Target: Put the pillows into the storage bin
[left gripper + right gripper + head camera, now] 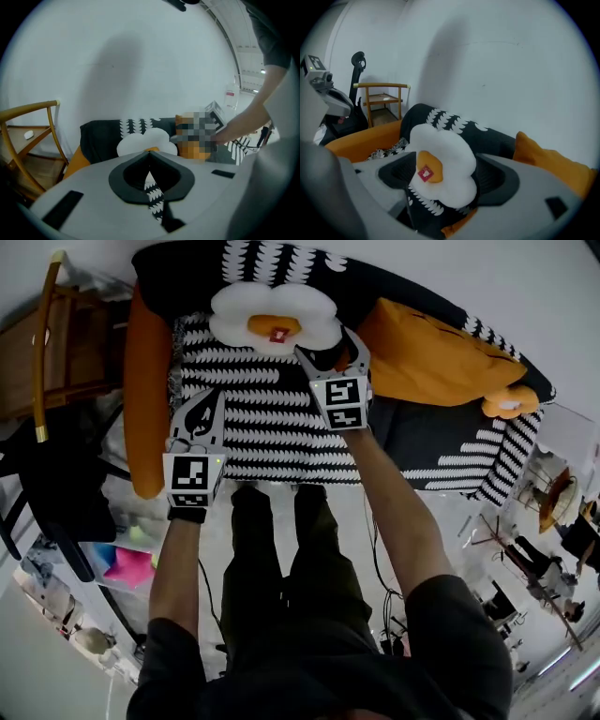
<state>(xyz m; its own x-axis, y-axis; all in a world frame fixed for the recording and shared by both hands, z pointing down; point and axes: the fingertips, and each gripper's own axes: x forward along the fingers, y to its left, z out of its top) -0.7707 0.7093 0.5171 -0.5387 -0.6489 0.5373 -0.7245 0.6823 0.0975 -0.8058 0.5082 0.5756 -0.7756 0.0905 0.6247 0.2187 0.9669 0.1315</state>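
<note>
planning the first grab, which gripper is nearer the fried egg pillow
Right. The right gripper is at the fried egg pillow, which sits between its open jaws; the left gripper is short of it, over the patterned sofa seat.

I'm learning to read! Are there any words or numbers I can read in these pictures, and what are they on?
No words or numbers can be read.
Red tag on the flower pillow: white mark, too blurred to read.
Square markers on left tongs and right tongs: patterns, no letters.
Wall label: too blurred.
</note>
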